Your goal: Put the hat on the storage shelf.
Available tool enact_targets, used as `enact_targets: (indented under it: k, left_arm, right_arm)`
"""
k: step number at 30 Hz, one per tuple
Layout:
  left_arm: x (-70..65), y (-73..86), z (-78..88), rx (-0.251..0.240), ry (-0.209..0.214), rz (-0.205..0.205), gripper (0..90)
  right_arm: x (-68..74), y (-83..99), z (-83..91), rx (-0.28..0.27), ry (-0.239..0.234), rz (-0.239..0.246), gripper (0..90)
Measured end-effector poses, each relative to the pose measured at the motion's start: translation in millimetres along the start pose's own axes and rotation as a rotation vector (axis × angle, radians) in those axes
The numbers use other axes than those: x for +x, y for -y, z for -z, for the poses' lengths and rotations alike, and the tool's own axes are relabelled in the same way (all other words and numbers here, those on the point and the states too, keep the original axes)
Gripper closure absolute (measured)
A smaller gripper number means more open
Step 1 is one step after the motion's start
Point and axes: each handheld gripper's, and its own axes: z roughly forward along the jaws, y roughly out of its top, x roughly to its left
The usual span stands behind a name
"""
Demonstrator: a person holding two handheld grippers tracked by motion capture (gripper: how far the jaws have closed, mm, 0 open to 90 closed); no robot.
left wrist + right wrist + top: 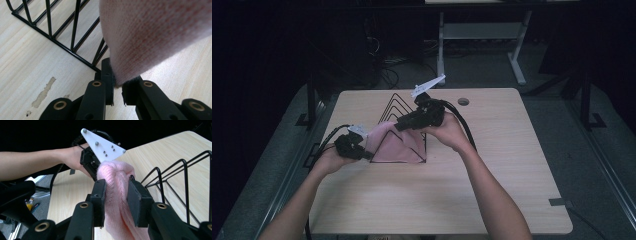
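Black jaws of the right gripper (116,202) at the bottom of the right gripper view pinch a bunched fold of the pink knit cloth (117,185), pads pressing both sides. Left gripper (117,86), bottom centre of the left gripper view, has its jaws pressed nearly together on a corner of the same cloth (155,35), which fills the upper right of that frame. High view: left gripper (357,147) sits left of centre, right gripper (404,124) centre, cloth (394,145) stretched between them, draped against the black wire rack (398,102). Rack stands on the light wooden table (492,175), its wires at upper left of the left gripper view (50,32).
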Motion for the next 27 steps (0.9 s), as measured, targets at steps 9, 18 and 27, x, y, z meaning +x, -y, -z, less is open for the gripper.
enact_targets:
  k: [9,18,27]
  left_arm:
    - [1.6,-0.4,-1.5,0.011,-0.002,-0.001,81.2]
    - [-2.8,-1.4,5.0,-0.001,-0.033,-0.011,74.8]
    - [-5.0,-1.3,16.5,-0.017,-0.03,-0.011,69.4]
  right_arm:
    - [-0.9,4.0,-1.3,-0.008,-0.006,-0.006,70.1]
    - [0.2,4.7,0.9,-0.013,-0.004,-0.002,65.2]
    - [-1.1,9.7,16.6,-0.041,0.035,-0.014,51.9]
